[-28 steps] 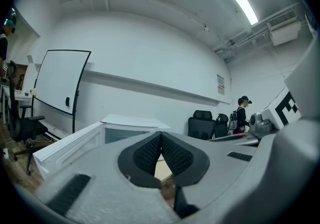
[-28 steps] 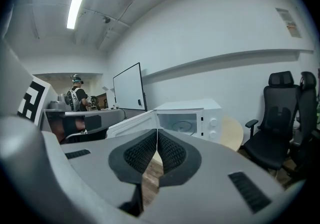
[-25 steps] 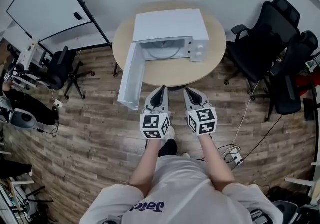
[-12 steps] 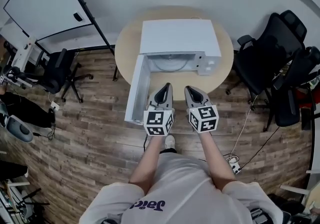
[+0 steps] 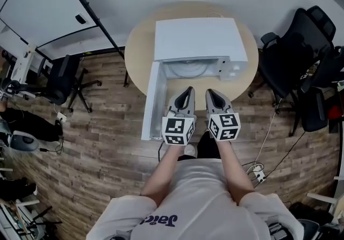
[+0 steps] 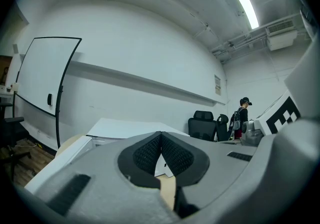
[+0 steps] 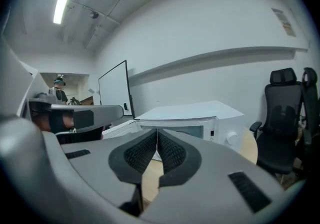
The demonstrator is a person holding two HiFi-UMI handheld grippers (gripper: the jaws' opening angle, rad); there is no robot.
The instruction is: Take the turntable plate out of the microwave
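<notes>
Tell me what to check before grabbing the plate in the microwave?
1. Microwave door open: ok, swung wide.
2. Turntable plate inside: ok, visible in the cavity.
3. Left gripper open for grabbing: not ok, shut and empty.
4. Right gripper open: not ok, shut and empty.
5. Both at the opening: not ok, they are short of it.

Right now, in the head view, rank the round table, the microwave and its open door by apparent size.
1. round table, though mostly covered
2. microwave
3. open door, seen nearly edge-on
</notes>
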